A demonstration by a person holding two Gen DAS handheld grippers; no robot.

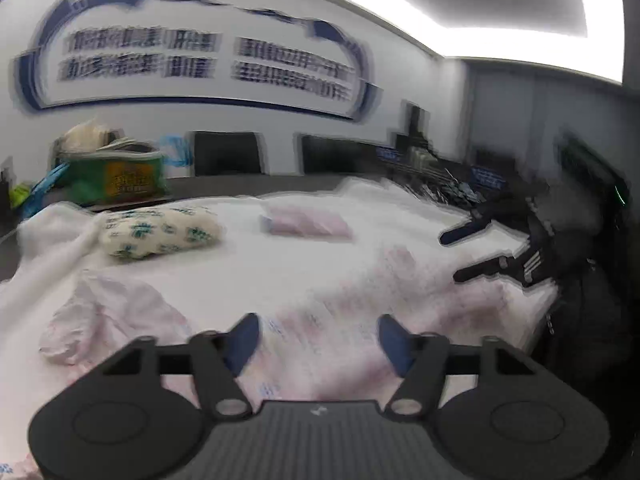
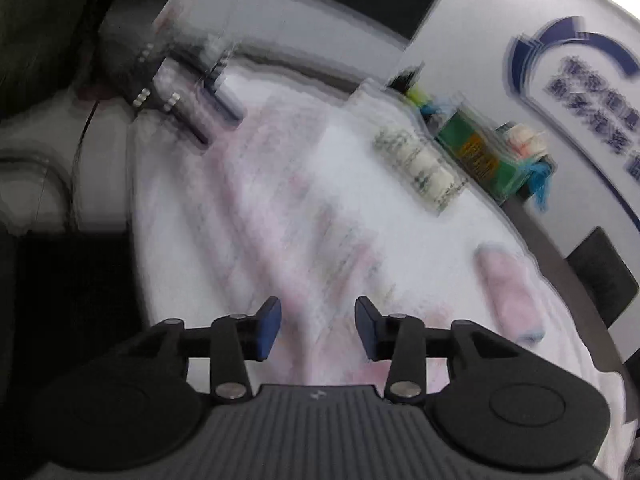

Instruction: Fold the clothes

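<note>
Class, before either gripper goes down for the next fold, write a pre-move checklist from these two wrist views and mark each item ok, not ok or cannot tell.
1. Left gripper open and empty: ok.
2. Right gripper open and empty: ok.
3. Pink patterned garment lies spread under both grippers: ok.
4. Garment flat and free of creases: cannot tell, both views are motion-blurred.
5. Folded pink piece and green-print bundle lie apart from the garment's middle: ok.
6. The grippers apart from each other: ok, the right one shows far off in the left wrist view.
</note>
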